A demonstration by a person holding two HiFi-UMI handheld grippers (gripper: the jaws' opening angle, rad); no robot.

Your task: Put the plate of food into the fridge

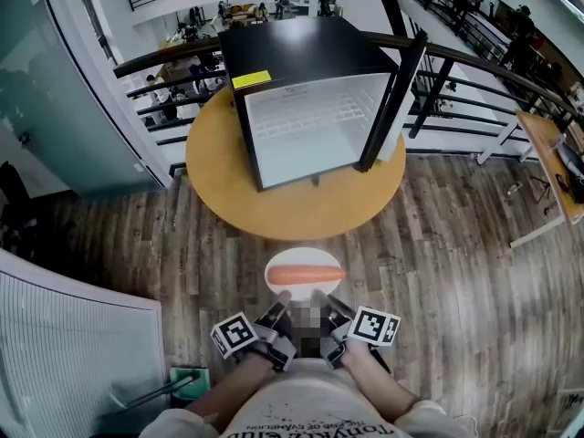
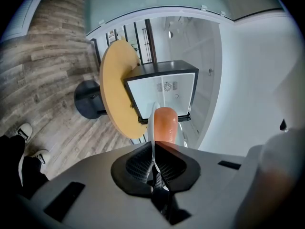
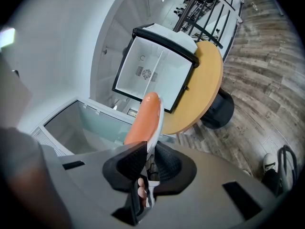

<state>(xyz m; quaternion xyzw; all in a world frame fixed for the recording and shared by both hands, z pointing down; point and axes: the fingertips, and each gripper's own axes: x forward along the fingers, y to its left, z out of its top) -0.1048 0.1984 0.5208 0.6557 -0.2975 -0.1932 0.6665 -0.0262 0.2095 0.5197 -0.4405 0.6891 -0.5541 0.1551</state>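
While plate (image 1: 305,255) hovers before table (image 1: 292,213) edge, fridge (image 1: 306,117) open

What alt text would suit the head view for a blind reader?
The left gripper and right gripper hold the near rim of a white plate carrying a sausage. Ahead, a small black fridge stands open on a round wooden table.

White plate (image 1: 305,255), orange sausage (image 1: 305,276), black fridge (image 1: 292,48)
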